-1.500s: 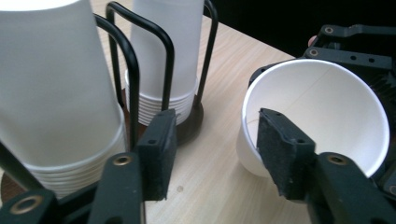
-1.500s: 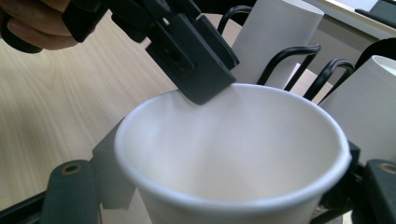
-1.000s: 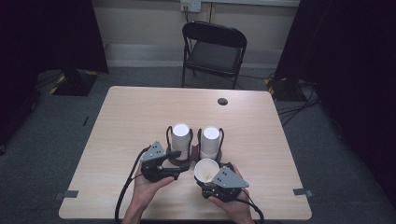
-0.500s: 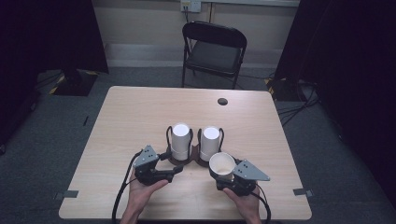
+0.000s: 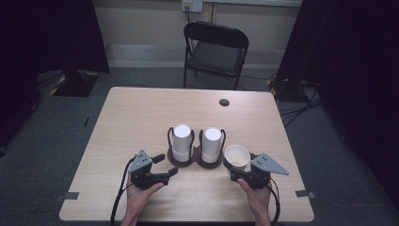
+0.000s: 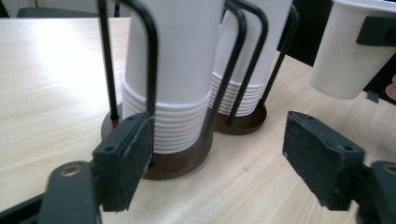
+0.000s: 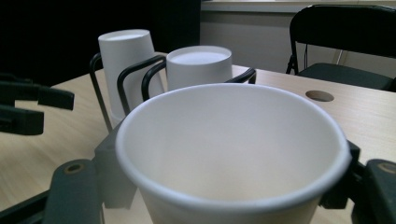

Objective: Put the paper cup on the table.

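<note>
Where the high view looks down on the worktop [image 5: 141, 117], two cup stacks [image 5: 181, 141] stand in holders; right gripper [image 5: 237, 170] clamped on paper cup [image 5: 236, 157], just right of them. Left gripper view: left gripper [image 6: 219, 158], nothing between its jaws, just opening, before the near stack. Right gripper view: cup upright between jaws.

A white paper cup [image 7: 233, 154], open mouth up, sits between the right gripper's [image 7: 224, 186] 2 black jaws, which press its sides from left and right. Beyond its rim stand 2 stacks of upside-down white paper cups [image 7: 198, 65], each inside black wire hoops [image 7: 126, 77]. At the left edge, the other black gripper [image 7: 28, 105] hangs over the light wooden table [image 7: 359, 112]. A round dark hole [image 7: 319, 95] lies near the table's far edge, with a black folding chair [image 7: 345, 37] behind.
</note>
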A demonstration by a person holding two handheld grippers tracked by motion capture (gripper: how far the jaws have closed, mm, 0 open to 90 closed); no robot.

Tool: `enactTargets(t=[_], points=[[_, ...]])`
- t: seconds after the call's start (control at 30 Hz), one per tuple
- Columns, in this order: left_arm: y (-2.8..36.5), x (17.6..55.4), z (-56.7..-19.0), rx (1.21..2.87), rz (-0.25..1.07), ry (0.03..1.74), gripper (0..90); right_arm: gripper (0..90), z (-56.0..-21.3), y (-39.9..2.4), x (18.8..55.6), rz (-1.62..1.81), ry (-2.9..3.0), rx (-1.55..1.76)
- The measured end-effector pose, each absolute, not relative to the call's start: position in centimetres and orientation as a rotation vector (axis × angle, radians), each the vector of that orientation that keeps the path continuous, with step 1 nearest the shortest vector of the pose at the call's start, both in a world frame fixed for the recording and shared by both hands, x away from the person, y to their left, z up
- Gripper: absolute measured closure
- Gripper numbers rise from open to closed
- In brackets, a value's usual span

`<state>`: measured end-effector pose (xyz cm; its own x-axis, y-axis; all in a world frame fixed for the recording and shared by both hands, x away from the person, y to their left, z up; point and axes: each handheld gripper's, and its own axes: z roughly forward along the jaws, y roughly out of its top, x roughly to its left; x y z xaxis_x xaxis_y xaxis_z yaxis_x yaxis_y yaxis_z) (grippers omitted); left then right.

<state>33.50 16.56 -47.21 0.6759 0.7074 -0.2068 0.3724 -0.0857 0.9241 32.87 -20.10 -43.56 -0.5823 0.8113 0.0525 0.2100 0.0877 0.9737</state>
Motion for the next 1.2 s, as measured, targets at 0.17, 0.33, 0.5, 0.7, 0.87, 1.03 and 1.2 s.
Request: enactTargets(t=[0.17,0.33,0.5,0.7,0.87,1.03,1.2], points=[[16.9,33.4,-48.3,1.710,0.350,0.875,18.3,25.3,-43.1,-21.1,33.7,1.540,1.802,1.039],[17.1,33.3,-49.1,1.689,0.383,0.899,17.2,25.1,-42.7,-21.9,35.1,1.507,1.764,1.054],[17.2,32.9,-49.6,1.677,0.424,0.905,21.0,25.0,-42.6,-22.3,36.7,1.475,1.736,1.073],[17.3,32.3,-49.6,1.628,0.561,0.952,15.7,24.8,-42.2,-22.8,38.2,1.452,1.696,1.105],[16.8,31.5,-49.6,1.583,0.698,1.000,15.3,24.6,-42.4,-23.0,39.8,1.418,1.687,1.124],[16.8,31.6,-49.6,1.596,0.670,0.969,15.4,24.4,-43.1,-23.3,41.1,1.392,1.683,1.134],[17.1,31.5,-49.7,1.575,0.666,0.964,16.3,24.4,-43.8,-23.6,42.3,1.386,1.669,1.150]])
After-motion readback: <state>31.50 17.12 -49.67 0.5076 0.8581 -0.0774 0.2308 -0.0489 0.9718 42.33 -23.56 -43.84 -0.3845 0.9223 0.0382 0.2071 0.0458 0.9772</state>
